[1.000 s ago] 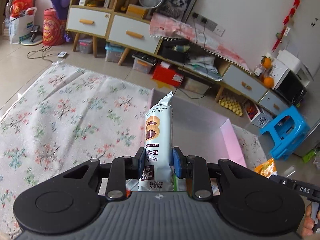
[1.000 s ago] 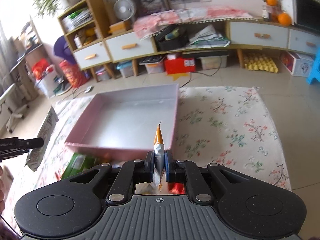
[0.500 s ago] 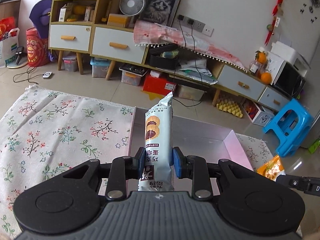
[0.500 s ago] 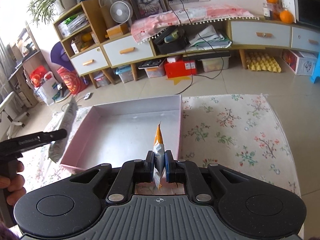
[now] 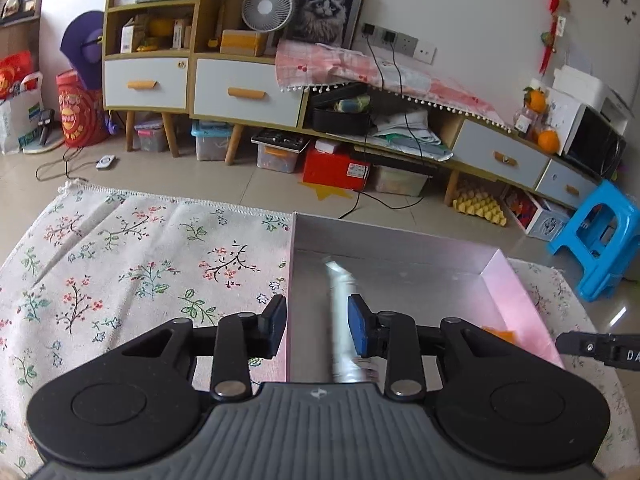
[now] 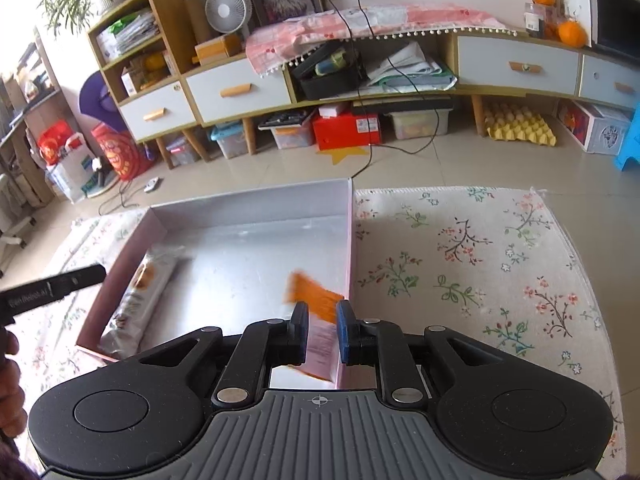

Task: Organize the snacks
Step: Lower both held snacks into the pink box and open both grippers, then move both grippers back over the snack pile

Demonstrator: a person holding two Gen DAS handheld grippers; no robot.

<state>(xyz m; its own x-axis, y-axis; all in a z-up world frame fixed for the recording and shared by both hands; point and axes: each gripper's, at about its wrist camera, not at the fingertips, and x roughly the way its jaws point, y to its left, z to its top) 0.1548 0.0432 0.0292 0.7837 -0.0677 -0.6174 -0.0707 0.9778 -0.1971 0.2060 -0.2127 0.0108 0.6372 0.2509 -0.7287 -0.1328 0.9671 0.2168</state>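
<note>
A pink-walled box with a silver floor (image 5: 516,284) (image 6: 352,240) lies on the flowered rug. My left gripper (image 5: 317,324) is open above the box's left wall. The long white chocolate-cake packet (image 5: 344,320) is blurred, falling between its fingers; in the right wrist view the packet (image 6: 140,300) lies along the box's left wall. My right gripper (image 6: 322,330) is open over the box's right side. The orange snack packet (image 6: 316,300) is blurred, dropping free between its fingers; it also shows in the left wrist view (image 5: 498,332).
The flowered rug (image 5: 120,264) (image 6: 480,272) surrounds the box. Low cabinets with drawers (image 5: 244,92) line the far wall, with storage bins and a red box (image 5: 334,166) beneath. A blue stool (image 5: 600,236) stands at the right.
Both grippers moved over the box and opened. The white packet and the orange packet left the fingers and dropped into the box.
</note>
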